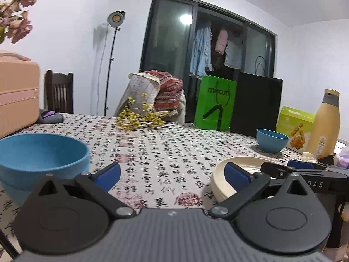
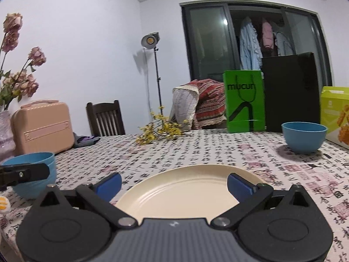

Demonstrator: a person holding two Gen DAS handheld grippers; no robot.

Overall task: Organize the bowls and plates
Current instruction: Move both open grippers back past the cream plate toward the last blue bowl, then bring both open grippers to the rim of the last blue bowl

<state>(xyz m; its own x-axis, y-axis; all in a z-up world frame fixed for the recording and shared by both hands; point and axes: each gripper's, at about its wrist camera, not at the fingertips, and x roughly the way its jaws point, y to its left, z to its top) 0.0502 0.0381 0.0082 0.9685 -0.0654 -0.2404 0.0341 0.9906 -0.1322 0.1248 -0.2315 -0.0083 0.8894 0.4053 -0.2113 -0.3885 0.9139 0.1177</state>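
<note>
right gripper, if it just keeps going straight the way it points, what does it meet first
Probably the cream plate: the open right gripper has it lying between and just ahead of its fingers. If the gripper passes above the plate, only patterned tablecloth follows; height is hard to judge.

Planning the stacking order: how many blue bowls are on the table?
3, possibly more nested. Two sit stacked at the table's left, beside the left tool; one stands alone at far right near the yellow-green box.

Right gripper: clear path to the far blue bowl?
Probably yes. The right gripper is open over the plate; only bare tablecloth lies between it and the far blue bowl.
</note>
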